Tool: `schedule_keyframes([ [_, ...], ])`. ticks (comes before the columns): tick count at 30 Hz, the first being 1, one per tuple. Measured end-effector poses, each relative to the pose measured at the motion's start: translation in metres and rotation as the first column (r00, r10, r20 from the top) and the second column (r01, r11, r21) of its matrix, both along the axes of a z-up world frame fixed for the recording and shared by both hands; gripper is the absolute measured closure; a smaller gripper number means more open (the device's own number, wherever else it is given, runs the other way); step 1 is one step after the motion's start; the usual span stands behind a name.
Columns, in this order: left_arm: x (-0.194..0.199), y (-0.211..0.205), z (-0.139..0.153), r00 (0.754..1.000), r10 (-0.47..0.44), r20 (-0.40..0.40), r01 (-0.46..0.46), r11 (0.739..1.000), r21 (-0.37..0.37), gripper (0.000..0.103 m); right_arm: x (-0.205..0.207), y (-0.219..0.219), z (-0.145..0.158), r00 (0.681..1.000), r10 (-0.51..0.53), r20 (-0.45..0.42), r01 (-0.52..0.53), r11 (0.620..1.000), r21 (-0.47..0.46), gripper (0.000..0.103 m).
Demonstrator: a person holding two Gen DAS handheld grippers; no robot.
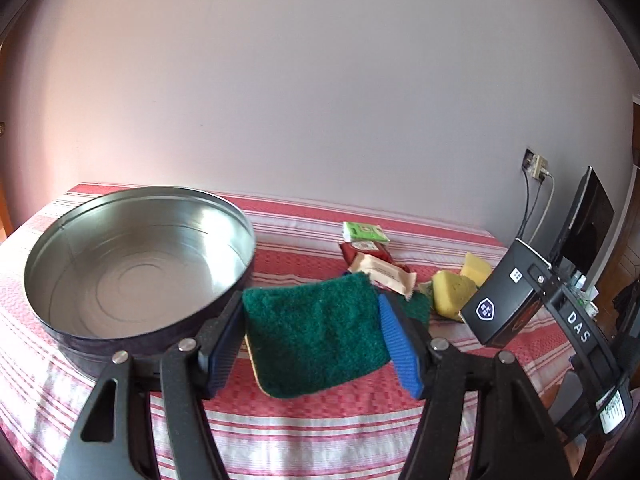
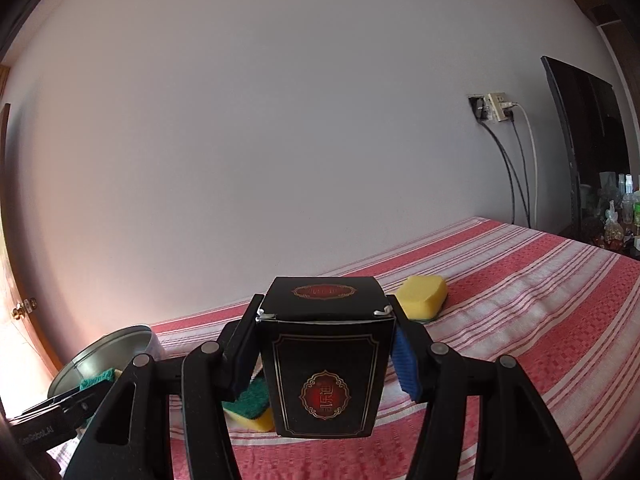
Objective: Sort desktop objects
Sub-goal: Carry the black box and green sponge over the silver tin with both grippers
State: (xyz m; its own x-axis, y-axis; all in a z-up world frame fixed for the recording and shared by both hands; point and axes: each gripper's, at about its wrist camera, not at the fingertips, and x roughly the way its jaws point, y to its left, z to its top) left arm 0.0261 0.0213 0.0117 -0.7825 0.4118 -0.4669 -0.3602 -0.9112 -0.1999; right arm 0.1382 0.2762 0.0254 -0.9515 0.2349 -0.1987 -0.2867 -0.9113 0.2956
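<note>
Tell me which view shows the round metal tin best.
The left wrist view: the tin shows its whole rim and bare inside, just left of the green scouring pad in the left gripper. The right wrist view catches only its edge at lower left.

The tin (image 1: 136, 264) is bare shiny metal, ringed inside. The scourer (image 1: 316, 332) is coarse green fibre on yellow foam. The box (image 2: 326, 364) is glossy black card. The tablecloth (image 1: 400, 432) is matt woven striped cloth. The sponge (image 2: 424, 294) is porous foam.
</note>
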Motion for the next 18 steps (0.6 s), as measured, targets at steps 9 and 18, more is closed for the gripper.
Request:
schedule_keyframes([
  [9, -0.02, -0.07, 0.01, 0.984, 0.174, -0.032, -0.173, 0.984, 0.042, 0.037, -0.027, -0.095, 0.022, 0.971, 0.237, -0.02, -0.234, 0.968, 0.095, 0.043],
  [18, -0.054, -0.123, 0.012, 0.93, 0.362, -0.056, -0.363, 0.932, -0.005, 0.037, -0.07, -0.166, 0.041, 0.916, 0.399, -0.035, -0.391, 0.909, 0.145, 0.043],
])
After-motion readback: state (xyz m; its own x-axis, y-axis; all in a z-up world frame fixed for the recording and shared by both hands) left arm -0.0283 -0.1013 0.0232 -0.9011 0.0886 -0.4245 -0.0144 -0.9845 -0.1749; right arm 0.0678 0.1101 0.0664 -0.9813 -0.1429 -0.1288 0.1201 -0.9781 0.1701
